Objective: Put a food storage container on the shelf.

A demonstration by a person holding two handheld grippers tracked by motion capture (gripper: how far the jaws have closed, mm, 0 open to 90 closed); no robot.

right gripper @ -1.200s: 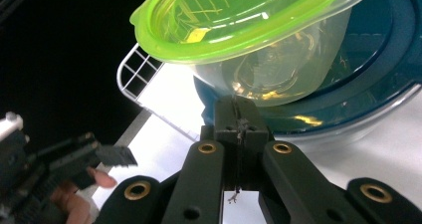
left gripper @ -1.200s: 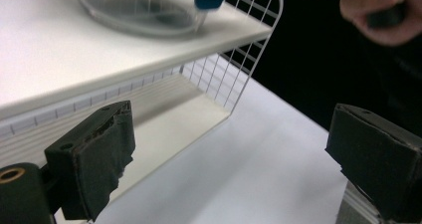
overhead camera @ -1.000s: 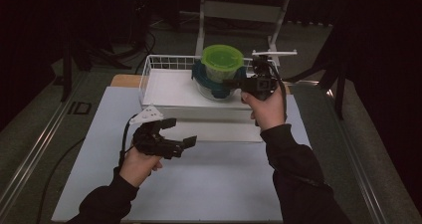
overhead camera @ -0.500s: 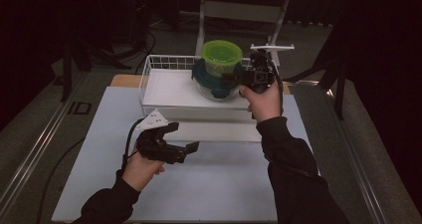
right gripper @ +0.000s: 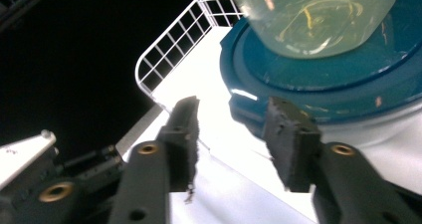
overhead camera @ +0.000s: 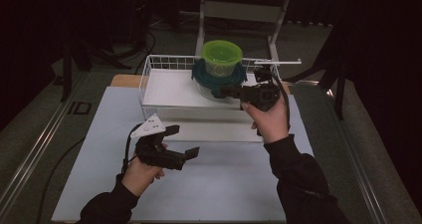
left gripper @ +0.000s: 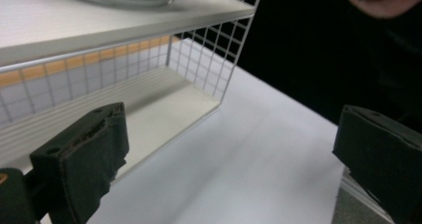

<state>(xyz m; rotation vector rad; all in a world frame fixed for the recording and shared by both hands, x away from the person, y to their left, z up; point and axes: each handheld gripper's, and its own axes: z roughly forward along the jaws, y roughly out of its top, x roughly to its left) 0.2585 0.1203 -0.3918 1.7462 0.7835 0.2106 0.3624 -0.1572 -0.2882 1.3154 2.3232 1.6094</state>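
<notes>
A clear container with a blue lid [overhead camera: 200,73] stands in the white wire basket [overhead camera: 147,75]. A smaller clear container with a green lid [overhead camera: 222,52] sits on top of it. My right gripper [overhead camera: 224,91] points left at the blue lid's near edge. Its jaws have just been opening and are now open. In the right gripper view nothing lies between the jaws of my right gripper [right gripper: 234,112], and the blue lid [right gripper: 348,84] is just beyond the right jaw. My left gripper [overhead camera: 183,141] hovers over the white mat with its jaws wide open and empty, and from my left gripper [left gripper: 234,119] I see the basket's corner [left gripper: 209,50].
The basket stands at the far middle of the white mat [overhead camera: 224,184] and holds a white shelf board [overhead camera: 169,92]. A metal stand [overhead camera: 239,10] rises behind the table. The surroundings are dark.
The right gripper's jaws have gone from shut to open, and that hand has drawn back a little toward the person. The left hand has stayed in place.
</notes>
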